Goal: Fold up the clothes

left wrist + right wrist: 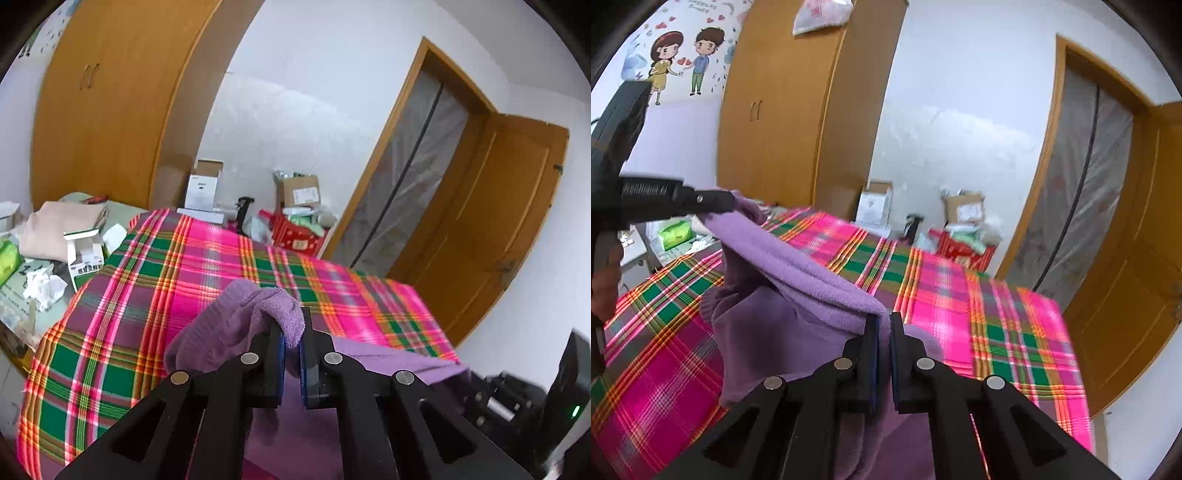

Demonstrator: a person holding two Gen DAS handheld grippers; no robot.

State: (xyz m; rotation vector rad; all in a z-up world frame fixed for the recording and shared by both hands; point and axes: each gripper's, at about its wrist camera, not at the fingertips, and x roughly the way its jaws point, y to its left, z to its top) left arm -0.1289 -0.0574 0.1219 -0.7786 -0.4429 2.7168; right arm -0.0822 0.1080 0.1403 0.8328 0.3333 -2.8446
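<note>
Right now one soft purple fleece garment (pixel 798 266) is hanging in the air above the pink, green and orange plaid cloth (pixel 979 317) covering the bed, and two tools are carrying it. Seen through the left wrist camera, the left gripper (pixel 291 343) is pinching a rolled edge of the purple fleece garment (pixel 236 317) between its blue-padded jaws, which are nearly together with the fabric bunched over their tips. Seen through the right wrist camera, the right gripper (pixel 883 325) is clamping another edge of the same garment, jaws almost touching, fabric sagging to its left and below it. The left gripper (pixel 713 201) is also showing at the far left of that view, holding the far corner higher.

Slipping looks like the main risk: each grip is taking only a thin bite of thick, plush material, so a sharp tug or uneven lift could probably pull an edge free and drop the garment in a heap. The sagging middle could also bunch and land creased on the plaid cloth if the two ends are lowered out of step.

Counting: one garment, two grippers, one plaid cloth (and two open cardboard boxes (pixel 295 192) standing against the far wall).
</note>
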